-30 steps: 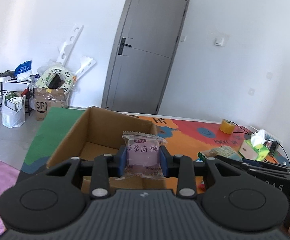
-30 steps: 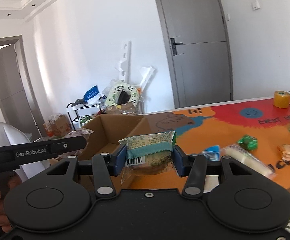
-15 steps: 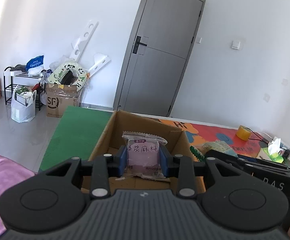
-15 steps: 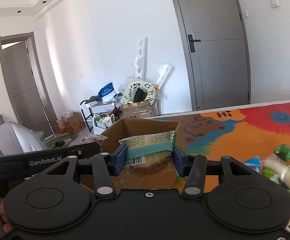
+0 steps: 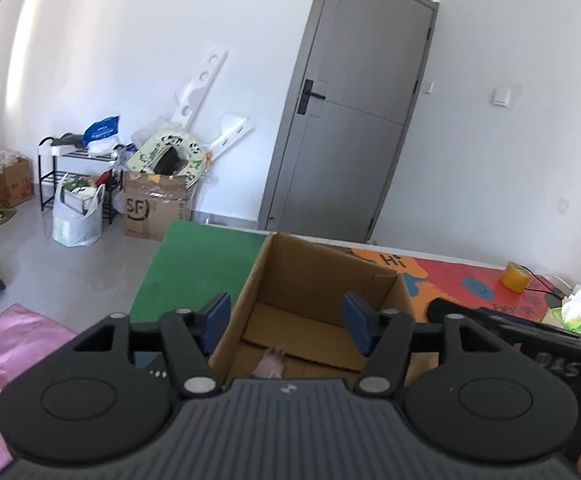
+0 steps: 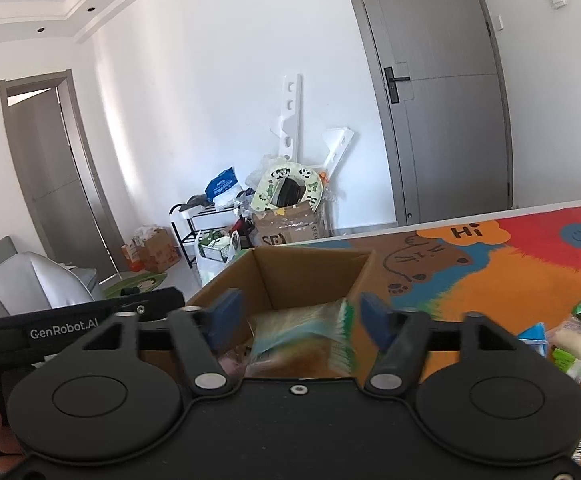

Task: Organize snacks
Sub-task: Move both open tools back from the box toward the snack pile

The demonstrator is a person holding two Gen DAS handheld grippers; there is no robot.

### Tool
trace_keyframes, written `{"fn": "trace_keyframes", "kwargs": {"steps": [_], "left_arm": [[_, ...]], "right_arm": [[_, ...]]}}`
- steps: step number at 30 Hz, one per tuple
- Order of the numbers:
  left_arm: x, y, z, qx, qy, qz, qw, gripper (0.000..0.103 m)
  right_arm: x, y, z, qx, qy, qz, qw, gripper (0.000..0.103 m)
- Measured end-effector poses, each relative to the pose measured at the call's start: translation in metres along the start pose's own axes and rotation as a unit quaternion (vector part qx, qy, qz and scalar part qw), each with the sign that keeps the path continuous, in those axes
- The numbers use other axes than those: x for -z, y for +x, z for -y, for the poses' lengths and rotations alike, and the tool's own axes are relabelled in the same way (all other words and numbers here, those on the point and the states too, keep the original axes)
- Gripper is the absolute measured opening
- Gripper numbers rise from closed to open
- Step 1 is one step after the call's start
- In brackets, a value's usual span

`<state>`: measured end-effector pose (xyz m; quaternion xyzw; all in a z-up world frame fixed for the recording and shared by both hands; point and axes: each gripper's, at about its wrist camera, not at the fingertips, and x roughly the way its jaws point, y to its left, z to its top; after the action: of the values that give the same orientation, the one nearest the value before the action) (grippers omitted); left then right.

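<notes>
An open cardboard box point(image 5: 322, 276) stands on the table; it also shows in the right wrist view point(image 6: 310, 272). My left gripper point(image 5: 288, 320) is open above the box's near edge, with a pink snack packet point(image 5: 270, 364) lying on the box floor below it. My right gripper point(image 6: 302, 320) is open over the box, and a green-edged snack packet point(image 6: 306, 340) appears blurred between and below its fingers, free of the pads. The left gripper's body point(image 6: 70, 324) shows at the left of the right wrist view.
Loose snack packets point(image 6: 578, 344) lie on the colourful mat point(image 6: 510, 264) right of the box. A tape roll point(image 5: 514, 282) and a tissue box point(image 5: 572, 312) sit at the far right. A green mat section point(image 5: 194, 260) lies left of the box. Clutter stands by the wall.
Both grippers moved over the box and opened. The pink packet dropped from the left gripper into the box; the green-edged packet has left the right gripper's pads and is falling.
</notes>
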<state>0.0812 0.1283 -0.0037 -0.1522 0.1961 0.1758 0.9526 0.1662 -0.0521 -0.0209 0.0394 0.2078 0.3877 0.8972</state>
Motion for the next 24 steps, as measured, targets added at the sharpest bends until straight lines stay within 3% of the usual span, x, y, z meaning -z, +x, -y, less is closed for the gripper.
{"fn": "trace_keyframes", "kwargs": {"steps": [3,9,24], "left_arm": [[0.001,-0.001,0.002,-0.002,-0.007,-0.002,1.0000,0.077],[0.003,-0.007,0.013,0.007,-0.010,0.005,0.9999,0.087],[0.011,-0.026,0.052,0.052,0.013,0.009,0.9985,0.091]], "right_arm": [[0.001,-0.011,0.006,0.007,0.012,0.000,1.000,0.086],[0.005,-0.032,0.023,0.034,0.023,0.006,0.999,0.099],[0.015,-0.079,0.066,0.075,0.064,0.025,0.995,0.103]]}}
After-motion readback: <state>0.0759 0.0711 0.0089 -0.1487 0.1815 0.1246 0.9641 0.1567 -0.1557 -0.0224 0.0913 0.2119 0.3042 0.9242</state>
